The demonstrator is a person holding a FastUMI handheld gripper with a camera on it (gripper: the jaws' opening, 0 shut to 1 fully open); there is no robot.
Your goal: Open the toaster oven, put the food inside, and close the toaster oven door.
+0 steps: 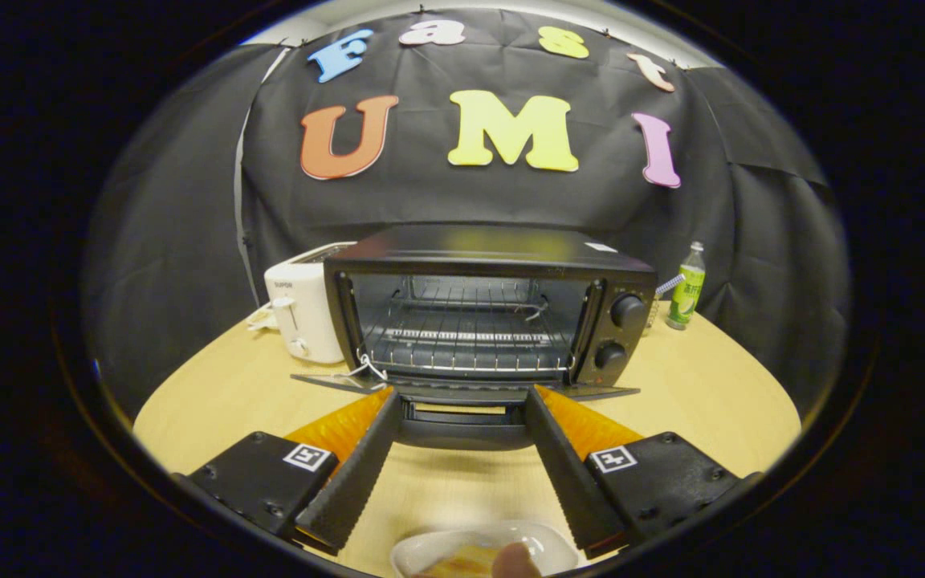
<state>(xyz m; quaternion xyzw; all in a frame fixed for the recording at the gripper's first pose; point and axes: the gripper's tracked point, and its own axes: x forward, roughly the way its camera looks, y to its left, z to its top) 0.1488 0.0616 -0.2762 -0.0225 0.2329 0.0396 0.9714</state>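
The oven (488, 309) is seen standing open on the table (703, 377), its door (462, 401) folded down just ahead of the fingertips. The gripper (462, 397) is held wide apart, gripping nothing. The food (462, 562) (on a dish (430, 550)) is seen between the finger bases.

Hand-held gripper (462, 393) fingers spread before open toaster oven (482, 309).

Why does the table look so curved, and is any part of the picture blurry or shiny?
In the gripper view, the fisheye lens bows the table edge; the toaster oven is sharp, with a soft glare on its top; the dish with food at the base of the open hand-held gripper is blurred, being so near the lens.
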